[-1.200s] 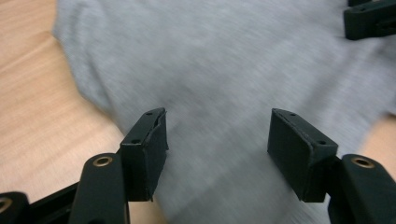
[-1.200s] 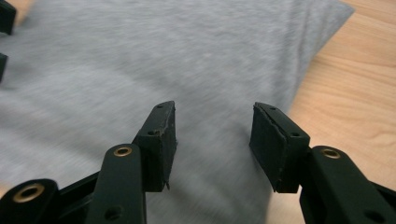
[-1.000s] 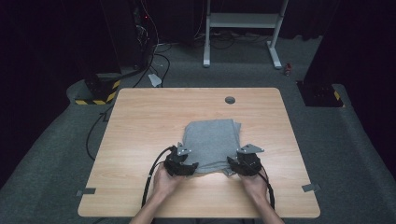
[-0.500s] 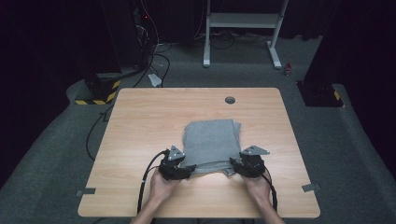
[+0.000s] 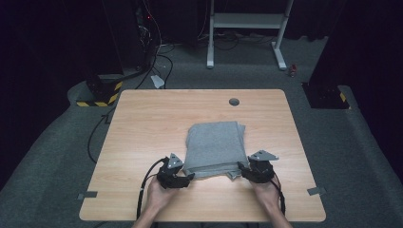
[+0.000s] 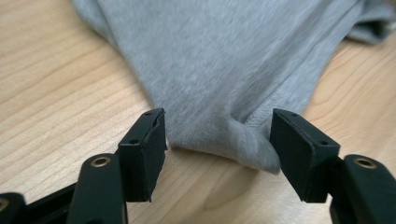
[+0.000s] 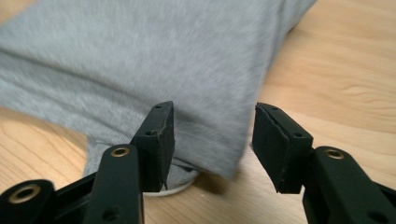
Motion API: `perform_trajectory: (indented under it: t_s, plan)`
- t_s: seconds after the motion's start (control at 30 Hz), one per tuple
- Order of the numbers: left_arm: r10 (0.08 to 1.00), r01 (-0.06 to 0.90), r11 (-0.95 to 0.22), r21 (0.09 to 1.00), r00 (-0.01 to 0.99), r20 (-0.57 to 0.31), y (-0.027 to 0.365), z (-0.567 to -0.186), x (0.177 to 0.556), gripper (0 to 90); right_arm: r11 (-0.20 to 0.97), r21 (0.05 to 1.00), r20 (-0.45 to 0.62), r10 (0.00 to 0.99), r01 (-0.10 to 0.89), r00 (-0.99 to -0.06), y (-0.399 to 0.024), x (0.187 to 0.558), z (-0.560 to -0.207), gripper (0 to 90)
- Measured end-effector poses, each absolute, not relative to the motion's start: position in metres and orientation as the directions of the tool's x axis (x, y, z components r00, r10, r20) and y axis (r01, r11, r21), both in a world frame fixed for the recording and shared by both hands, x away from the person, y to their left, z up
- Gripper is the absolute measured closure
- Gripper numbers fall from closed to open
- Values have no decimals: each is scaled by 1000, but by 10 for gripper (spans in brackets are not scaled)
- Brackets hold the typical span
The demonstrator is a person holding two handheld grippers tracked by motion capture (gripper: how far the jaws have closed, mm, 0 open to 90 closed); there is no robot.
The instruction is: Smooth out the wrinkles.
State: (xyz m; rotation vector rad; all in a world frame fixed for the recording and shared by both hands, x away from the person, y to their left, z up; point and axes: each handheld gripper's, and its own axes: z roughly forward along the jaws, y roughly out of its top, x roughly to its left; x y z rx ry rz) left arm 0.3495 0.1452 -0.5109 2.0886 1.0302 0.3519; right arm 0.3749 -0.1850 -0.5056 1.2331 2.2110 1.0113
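High view puts the folded grey cloth (image 5: 216, 148) mid-desk (image 5: 142, 123), the left tool (image 5: 189, 176) at its 7 o'clock corner and the right tool (image 5: 242, 167) at 5 o'clock, both wide open and empty, seemingly mid-fold, each needing to close on its corner next.

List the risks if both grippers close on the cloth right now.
The left gripper straddles a bunched corner of the folded grey knit cloth, so it may pinch several layers. The right gripper has a hem edge between open jaws with another layer beneath; it could grab one and undo the fold.
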Motion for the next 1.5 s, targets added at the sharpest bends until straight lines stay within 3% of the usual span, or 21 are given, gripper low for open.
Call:
perform_trajectory:
  t_s: [0.23, 0.7, 1.5]
  plan:
    - [770, 535, -299, 790, 624, -131, 162, -499, 340, 345, 269, 785, 53, 869, 558, -492, -208, 371, -495, 482]
    - [855, 541, -169, 824, 496, -151, 210, -492, 344, 334, 172, 824, 100, 894, 539, -438, -236, 364, -484, 476]
    - [942, 594, -132, 794, 324, -85, 243, -511, 357, 323, 100, 808, 100, 948, 580, -302, -284, 364, -503, 459]
